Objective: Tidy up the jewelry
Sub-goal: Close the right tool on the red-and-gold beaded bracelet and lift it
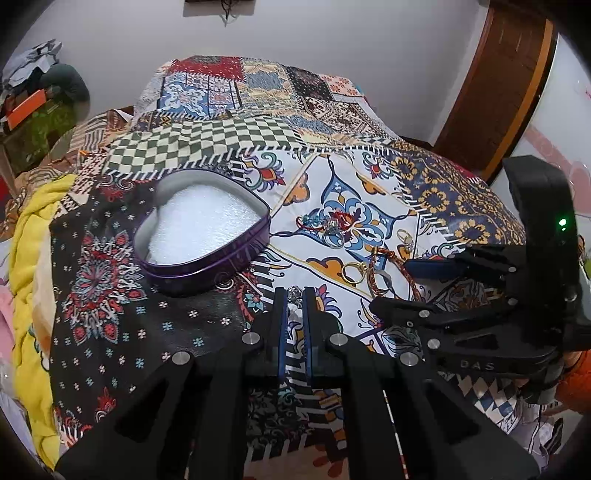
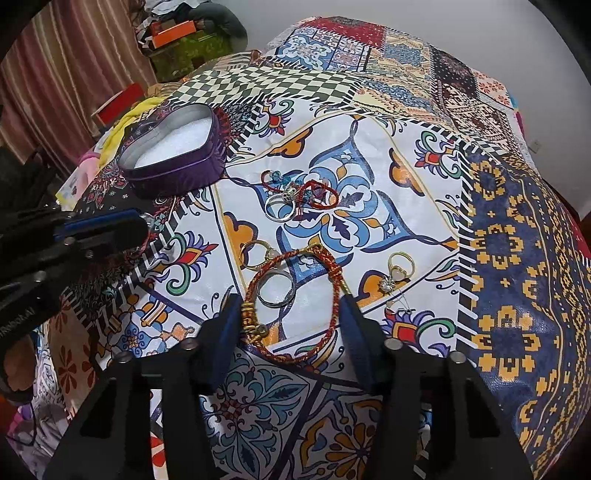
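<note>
Left gripper [image 1: 294, 295] pinched on what looks like a small ring [image 1: 293, 293]; right gripper [image 2: 290, 306] spread wide around the red bracelet [image 2: 295, 295], tin [image 2: 173, 155] upper left.

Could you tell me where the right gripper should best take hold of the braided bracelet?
Probably the gold beads on the braided bracelet, from straight above. The cord lies flat on the cloth; the beads stand thicker. The open right gripper already straddles the loop. Avoid the silver ring inside.

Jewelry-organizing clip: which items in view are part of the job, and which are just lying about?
Job: heart-shaped tin, braided red bracelet, silver ring, gold ring, small sparkly piece in left gripper.
Lying about: yellow cloth, orange box.
</note>
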`<state>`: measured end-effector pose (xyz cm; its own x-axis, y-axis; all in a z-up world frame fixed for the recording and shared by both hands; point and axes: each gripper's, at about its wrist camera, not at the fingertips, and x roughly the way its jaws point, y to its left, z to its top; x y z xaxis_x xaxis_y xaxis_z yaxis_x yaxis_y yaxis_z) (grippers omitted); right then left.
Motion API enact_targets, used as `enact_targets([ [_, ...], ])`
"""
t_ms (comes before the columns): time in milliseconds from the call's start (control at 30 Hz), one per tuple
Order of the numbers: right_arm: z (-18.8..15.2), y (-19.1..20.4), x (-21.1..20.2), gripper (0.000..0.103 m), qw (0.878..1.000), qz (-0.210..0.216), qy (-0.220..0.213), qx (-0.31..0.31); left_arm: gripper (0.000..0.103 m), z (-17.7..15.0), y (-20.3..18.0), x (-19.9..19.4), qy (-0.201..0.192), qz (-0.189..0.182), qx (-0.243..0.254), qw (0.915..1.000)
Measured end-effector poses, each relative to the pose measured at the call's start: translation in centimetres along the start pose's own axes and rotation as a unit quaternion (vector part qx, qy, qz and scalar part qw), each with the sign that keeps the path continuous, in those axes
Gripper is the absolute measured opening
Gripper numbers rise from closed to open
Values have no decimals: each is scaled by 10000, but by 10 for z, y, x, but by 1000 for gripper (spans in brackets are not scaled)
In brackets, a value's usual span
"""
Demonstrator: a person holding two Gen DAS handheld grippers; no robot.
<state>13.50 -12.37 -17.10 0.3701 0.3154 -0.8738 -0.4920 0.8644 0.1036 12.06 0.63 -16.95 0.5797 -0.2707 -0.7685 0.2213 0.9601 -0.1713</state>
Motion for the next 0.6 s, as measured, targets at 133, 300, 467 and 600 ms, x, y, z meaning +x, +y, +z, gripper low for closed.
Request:
enact_targets([
  [133, 0, -1, -3, 26, 10000, 19, 7, 44, 6, 1, -2, -10, -87, 49, -15, 9999],
  [300, -2, -3, -7, 15, 9998, 122, 12, 136, 6, 3, -4, -20, -177, 87, -51, 9998],
  [467, -6, -3, -15, 12, 9998, 135, -45, 168, 6, 4, -8, -30, -239, 138, -52, 9996],
  [600, -3, -4, -27, 11, 9995, 153, -204, 198, 6, 5, -11, -35, -291, 174, -45, 9994],
])
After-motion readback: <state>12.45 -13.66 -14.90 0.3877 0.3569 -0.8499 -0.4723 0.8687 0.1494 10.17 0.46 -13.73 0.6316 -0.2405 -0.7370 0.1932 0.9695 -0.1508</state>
